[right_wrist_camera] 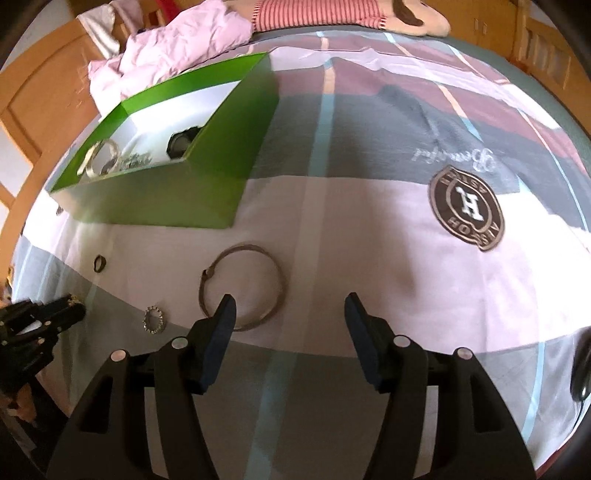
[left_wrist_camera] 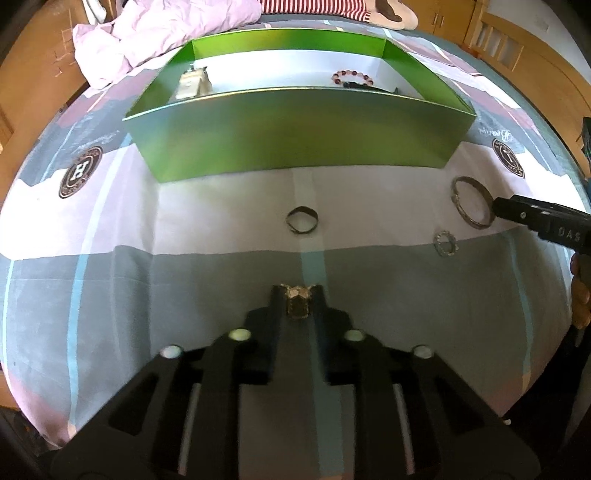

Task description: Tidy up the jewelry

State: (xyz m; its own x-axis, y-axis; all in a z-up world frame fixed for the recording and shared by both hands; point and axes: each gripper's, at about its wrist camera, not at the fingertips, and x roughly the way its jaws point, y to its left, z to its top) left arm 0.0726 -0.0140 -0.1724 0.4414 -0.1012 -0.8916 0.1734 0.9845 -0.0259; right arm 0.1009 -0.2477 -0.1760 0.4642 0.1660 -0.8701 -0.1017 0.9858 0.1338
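Observation:
My left gripper is shut on a small gold ring with a faceted top, held above the bedspread in front of the green box. The box holds a bead bracelet, a pale item and other pieces. A small dark ring, a silver bangle and a sparkly ring lie on the bed. My right gripper is open, its left finger over the near edge of the bangle. The sparkly ring and the dark ring lie to the left.
The patterned bedspread covers the bed. A crumpled pink quilt and a striped plush lie beyond the box. Wooden bed rails frame the sides. The left gripper shows at the right wrist view's left edge.

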